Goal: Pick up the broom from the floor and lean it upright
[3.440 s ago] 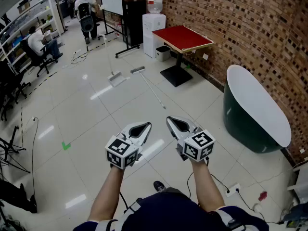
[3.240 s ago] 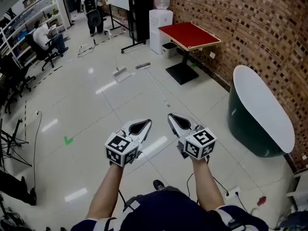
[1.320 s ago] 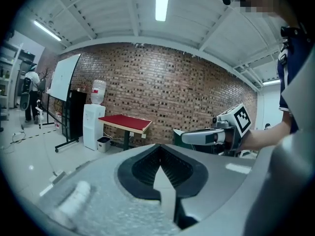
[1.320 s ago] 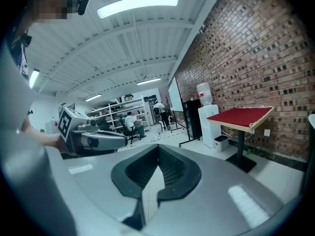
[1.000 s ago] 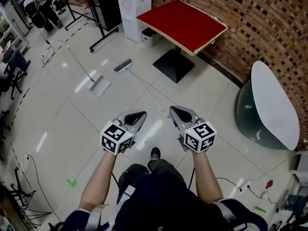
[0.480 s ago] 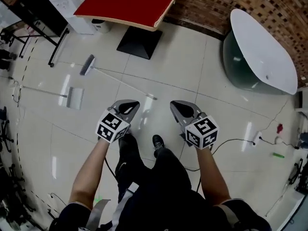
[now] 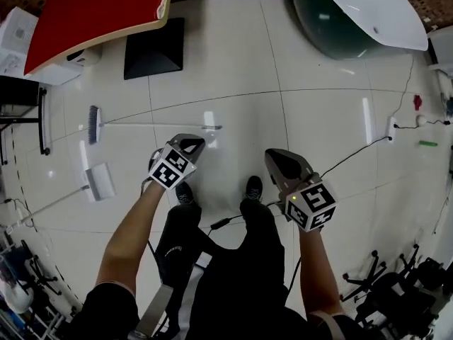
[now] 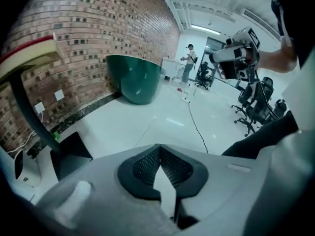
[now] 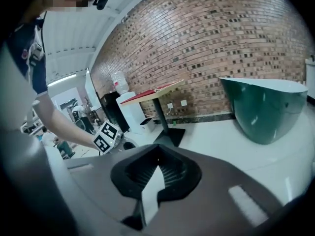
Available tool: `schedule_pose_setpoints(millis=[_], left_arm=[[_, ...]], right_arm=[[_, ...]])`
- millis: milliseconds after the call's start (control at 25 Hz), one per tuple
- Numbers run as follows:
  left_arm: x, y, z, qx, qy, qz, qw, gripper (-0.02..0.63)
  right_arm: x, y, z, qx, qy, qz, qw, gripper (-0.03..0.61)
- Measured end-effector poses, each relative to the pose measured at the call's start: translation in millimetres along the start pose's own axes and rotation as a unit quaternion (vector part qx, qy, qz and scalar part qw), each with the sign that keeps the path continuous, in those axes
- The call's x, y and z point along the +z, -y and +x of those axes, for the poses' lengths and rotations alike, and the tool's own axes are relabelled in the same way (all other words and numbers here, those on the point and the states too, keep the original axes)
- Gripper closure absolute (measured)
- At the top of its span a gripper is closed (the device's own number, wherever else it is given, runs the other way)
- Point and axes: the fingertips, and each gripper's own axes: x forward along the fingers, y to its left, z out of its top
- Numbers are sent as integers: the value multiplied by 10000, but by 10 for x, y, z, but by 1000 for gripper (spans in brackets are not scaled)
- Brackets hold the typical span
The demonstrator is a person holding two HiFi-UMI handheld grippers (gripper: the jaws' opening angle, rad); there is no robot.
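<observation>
The broom lies flat on the pale tiled floor in the head view. Its grey brush head (image 7: 94, 124) is at the left and its thin handle (image 7: 170, 125) runs right to a tip near the middle. My left gripper (image 7: 192, 144) is shut and empty, its tip just below the handle's free end and apart from it. My right gripper (image 7: 278, 159) hangs further right over bare tile, also shut with nothing in it. The left gripper (image 8: 160, 147) and the right gripper (image 9: 158, 158) each show pads pressed together in their own views. Neither of those views shows the broom.
A long-handled dustpan (image 7: 100, 181) lies left of the broom. A red-topped table (image 7: 92, 9) on a black base (image 7: 154, 48) stands beyond, by a white cabinet (image 7: 14, 41). A dark green tub (image 7: 347, 13) is at top right. A cable (image 7: 354, 154) crosses the floor.
The head view has tipped further down over the floor. Both grippers have dropped lower, and the left one has come close to the broom handle's end. Both stay shut.
</observation>
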Motion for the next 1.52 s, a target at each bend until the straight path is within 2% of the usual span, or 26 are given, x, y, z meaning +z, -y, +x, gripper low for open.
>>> schedule_pose_setpoints(millis=[160, 400, 480, 600, 760, 840, 960, 1240, 1520], left_arm=[[-309, -160, 624, -325, -292, 368, 9984, 612], [-1034, -397, 1735, -655, -767, 890, 9909, 607], [-1277, -491, 2087, -663, -860, 1031, 9887, 567], [-1682, -557, 2540, -695, -1081, 1339, 9826, 546], [-2094, -669, 3072, -723, -1265, 1422, 9791, 511], [-2322, -723, 3292, -787, -1479, 1529, 9739, 481], [-2632, -811, 3579, -879, -1791, 1795, 9633, 471], [-2847, -855, 4034, -1054, -1904, 2285, 9489, 457], [-2974, -872, 4191, -1172, -2161, 2344, 9405, 454]], right_arm=[[-252, 210, 191, -494, 252, 153, 9983, 572], [-815, 569, 787, -1012, 605, 325, 9925, 572], [-1025, 711, 1055, -1120, 634, 285, 9913, 572], [-1340, 902, 1357, -1304, 800, 377, 9875, 572], [-1718, 1117, 1686, -1429, 884, 399, 9850, 572], [-1888, 1185, 1792, -1479, 926, 414, 9838, 572], [-2140, 1307, 1869, -1651, 925, 369, 9812, 572], [-2420, 1548, 1901, -2041, 1155, 545, 9706, 572], [-2451, 1506, 1949, -2073, 1191, 482, 9698, 572]])
